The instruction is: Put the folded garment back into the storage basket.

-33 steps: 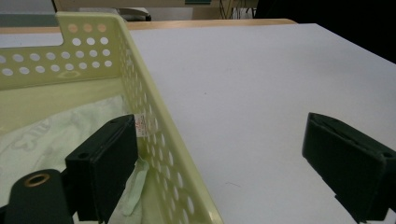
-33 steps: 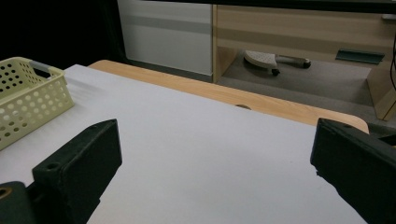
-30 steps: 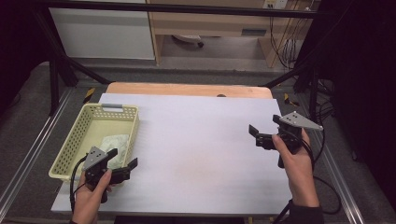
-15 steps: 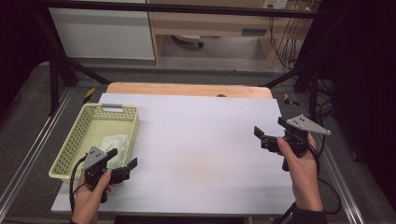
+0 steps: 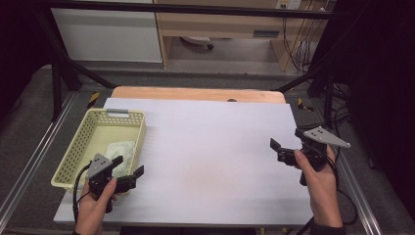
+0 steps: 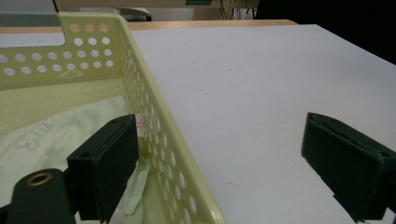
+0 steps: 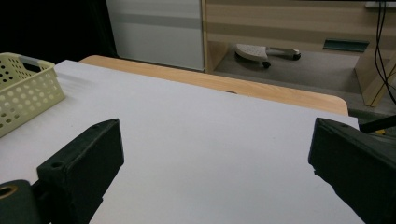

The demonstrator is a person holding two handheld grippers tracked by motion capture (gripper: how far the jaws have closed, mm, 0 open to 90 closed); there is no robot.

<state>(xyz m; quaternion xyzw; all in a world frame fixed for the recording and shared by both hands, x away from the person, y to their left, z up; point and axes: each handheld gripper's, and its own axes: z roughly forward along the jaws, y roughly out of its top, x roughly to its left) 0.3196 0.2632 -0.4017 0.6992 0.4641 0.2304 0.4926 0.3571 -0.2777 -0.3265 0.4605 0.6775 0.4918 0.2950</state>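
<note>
From the high view, a pale yellow perforated plastic basket sits on the left part of the white worktop, close to its left edge. A folded pale green cloth lies flat inside the basket, toward its near end. The left gripper hovers at the basket's near right corner, held in the person's left hand, which comes up from the bottom edge with the forearm angled slightly inward. Its jaws stand apart with nothing between them, one over the basket's rim and one over the bare worktop. The right gripper is well apart, near the worktop's right edge, gripped by the right hand; its jaws point left across the worktop and are spread, holding nothing.

In the left gripper view, the basket's long side wall with its round holes runs between the two black jaws. One jaw hangs inside the basket above the cloth, whose small white label shows just beside the wall; the other hangs over the worktop.

In the right gripper view, both jaws are wide apart over the empty white surface, and a corner of the basket shows far off at the left.
</note>
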